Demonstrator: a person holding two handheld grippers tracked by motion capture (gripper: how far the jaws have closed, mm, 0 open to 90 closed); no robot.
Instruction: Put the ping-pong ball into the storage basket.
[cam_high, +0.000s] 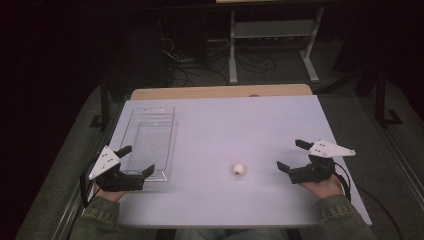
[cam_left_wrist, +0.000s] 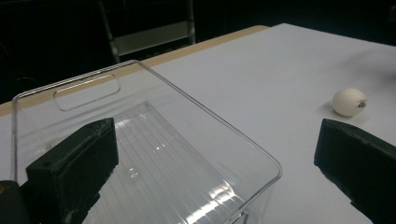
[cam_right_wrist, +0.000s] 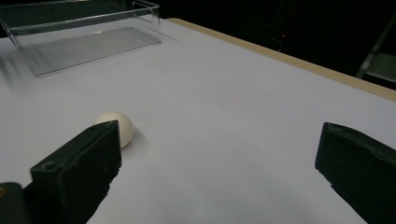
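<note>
In the high view, a white egg lies on the white table, a little below the centre of the frame. At the left of the frame stands a clear plastic bin, empty, well apart from the egg. The left gripper is at the lower left, with its jaws wide apart at the near end of the bin. The right gripper is at the lower right, near the egg but not touching it, and its jaws are also wide apart and hold nothing. In the right gripper view, the egg shows just behind the left jaw.
</note>
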